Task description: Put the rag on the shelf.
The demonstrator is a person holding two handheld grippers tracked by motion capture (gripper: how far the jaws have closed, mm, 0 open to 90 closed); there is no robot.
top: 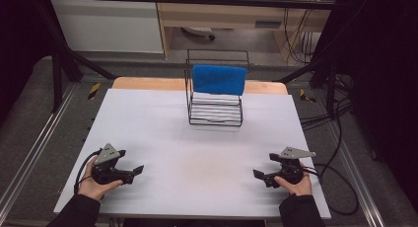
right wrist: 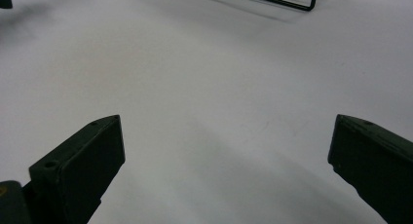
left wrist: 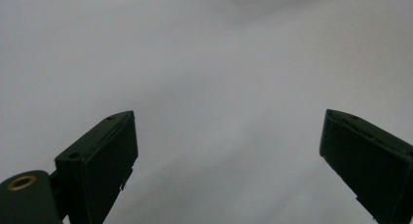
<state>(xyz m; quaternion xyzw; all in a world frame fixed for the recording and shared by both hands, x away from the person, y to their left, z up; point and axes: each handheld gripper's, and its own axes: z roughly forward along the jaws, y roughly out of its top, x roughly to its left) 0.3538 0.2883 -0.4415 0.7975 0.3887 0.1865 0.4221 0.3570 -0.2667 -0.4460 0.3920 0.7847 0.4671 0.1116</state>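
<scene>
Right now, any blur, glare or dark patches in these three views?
High view: sharp and evenly lit on the white table top; the blue towel on the black wire rack reads clearly, surroundings dark. Left gripper view: soft, hazy table, open jaws of the left gripper underexposed. Right gripper view: the right gripper casts soft shadows; no glare.

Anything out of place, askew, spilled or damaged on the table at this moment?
Nothing stands out. The blue towel hangs over the upright wire rack, and the left gripper and right gripper sit open, low over the white table.
</scene>
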